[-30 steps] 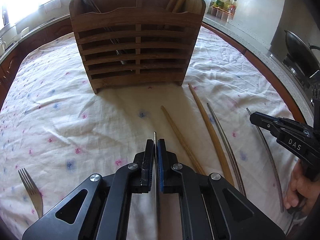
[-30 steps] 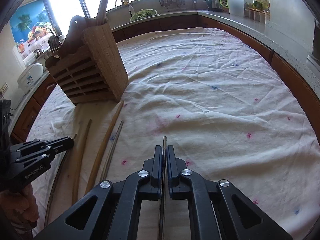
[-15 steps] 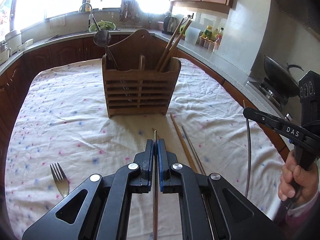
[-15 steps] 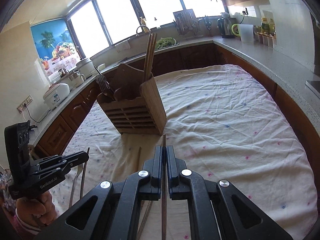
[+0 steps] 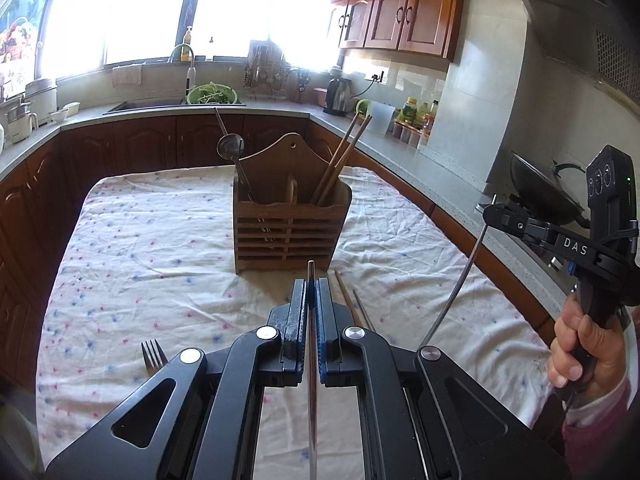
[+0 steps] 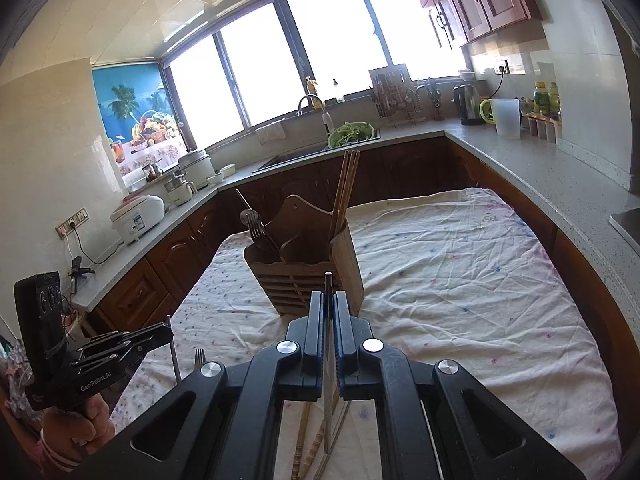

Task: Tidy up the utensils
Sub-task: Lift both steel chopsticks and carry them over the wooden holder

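A wooden slatted utensil holder (image 5: 290, 228) (image 6: 308, 276) stands mid-table with a ladle (image 5: 230, 148) and wooden chopsticks (image 5: 344, 160) in it. My left gripper (image 5: 311, 292) is shut on a thin metal chopstick (image 5: 312, 360), raised above the cloth in front of the holder. My right gripper (image 6: 329, 304) is shut on another metal chopstick (image 6: 328, 360); it also shows in the left wrist view (image 5: 490, 216), with its chopstick (image 5: 456, 292) hanging down. A fork (image 5: 154, 356) lies on the cloth at the left. A wooden chopstick (image 5: 346, 296) and a metal one (image 5: 362, 314) lie beside my left gripper.
The table carries a white floral cloth (image 5: 140, 260). A wok (image 5: 544, 192) sits on the stove at right. Counters with a sink, a kettle (image 6: 466, 104) and bottles surround the table. A rice cooker (image 6: 138, 220) stands on the left counter.
Both grippers have risen well above the table and pulled back, each keeping its metal chopstick. The holder now looks smaller and farther away.
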The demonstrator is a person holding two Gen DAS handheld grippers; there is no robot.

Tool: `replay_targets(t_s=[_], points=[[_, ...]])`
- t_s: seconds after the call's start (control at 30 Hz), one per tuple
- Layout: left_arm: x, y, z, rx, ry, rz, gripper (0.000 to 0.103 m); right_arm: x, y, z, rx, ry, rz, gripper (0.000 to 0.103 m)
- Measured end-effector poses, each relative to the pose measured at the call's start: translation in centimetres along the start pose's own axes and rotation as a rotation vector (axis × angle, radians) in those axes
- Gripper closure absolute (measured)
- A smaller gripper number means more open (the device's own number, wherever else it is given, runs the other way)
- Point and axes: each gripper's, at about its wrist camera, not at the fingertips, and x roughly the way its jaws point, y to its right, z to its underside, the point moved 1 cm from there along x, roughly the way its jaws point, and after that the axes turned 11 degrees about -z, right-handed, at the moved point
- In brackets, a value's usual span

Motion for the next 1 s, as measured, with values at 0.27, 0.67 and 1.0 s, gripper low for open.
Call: replay_targets(t_s=[0.27,0.67,1.0], points=[[-1.3,-0.6,-0.9,-0.017,0.045,-0.002,0.1,-0.4,-0.8,-1.1,-0.016,0.035,-0.017,0.099],[-1.4,-1.6,-2.3,-0.045,0.085,-0.012,0.1,0.2,-1.1,-2.3,-0.025,0.059,-0.022,0.099],[-1.5,-2.1,-3.3,-0.049,0.107,-0.019,0.1,0.6,-1.7,-3.4,-0.036,0.076,-0.033,0.099]])
